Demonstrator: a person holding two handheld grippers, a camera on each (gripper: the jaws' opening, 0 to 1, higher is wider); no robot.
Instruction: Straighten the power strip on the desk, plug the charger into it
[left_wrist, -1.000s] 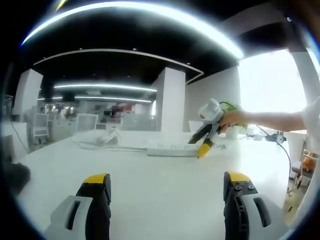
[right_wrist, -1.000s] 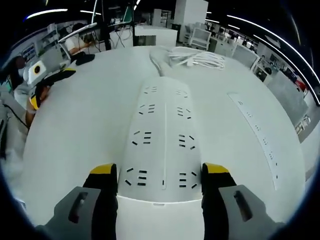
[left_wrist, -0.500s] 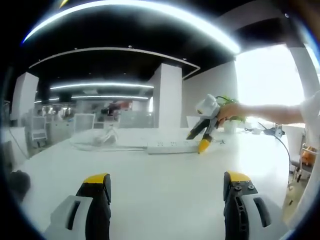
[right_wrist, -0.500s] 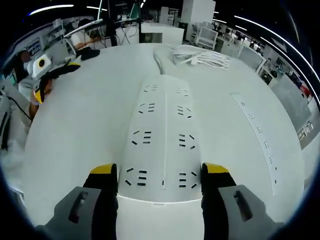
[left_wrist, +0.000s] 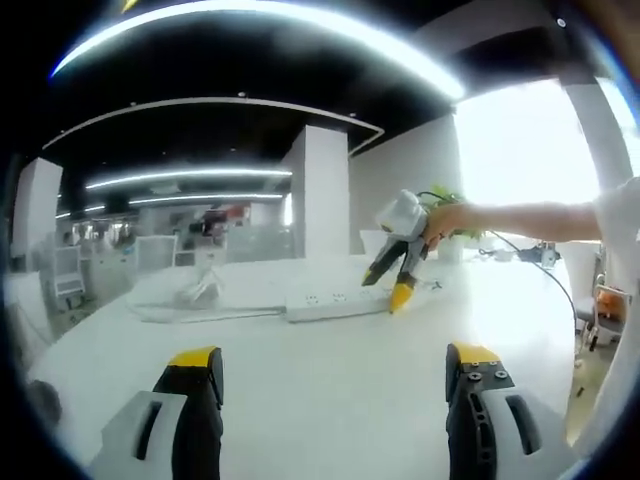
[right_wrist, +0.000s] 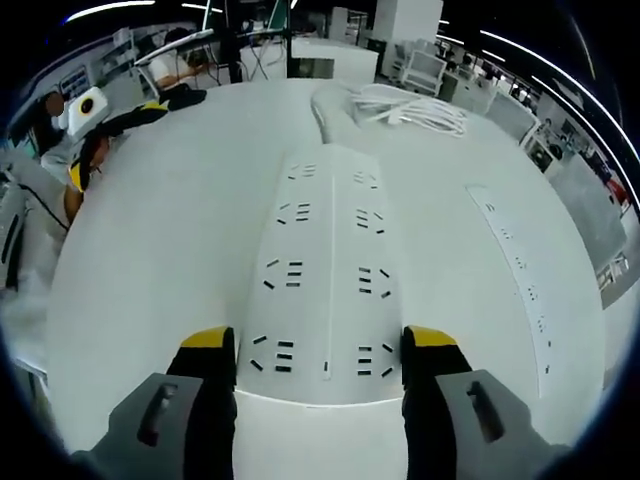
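The power strip (right_wrist: 325, 270) is gripped at its near end by the right gripper (right_wrist: 320, 365) and has been swung slightly on the worktop (right_wrist: 160, 230); straightening continues. The left gripper (left_wrist: 325, 385) is held open, empty. The charger is not identified.

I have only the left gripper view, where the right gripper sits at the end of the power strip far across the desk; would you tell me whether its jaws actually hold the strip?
Observer: In the right gripper view, the right gripper has its jaws pressed against both long sides of the power strip at its near end, so it looks gripped.
Operator: Thank you. Is anything plugged in?
Observer: No, every socket I can see in its two rows is empty.
Operator: And where does its lead go?
Observer: A white cable lies coiled on the desk just beyond the strip's far end.
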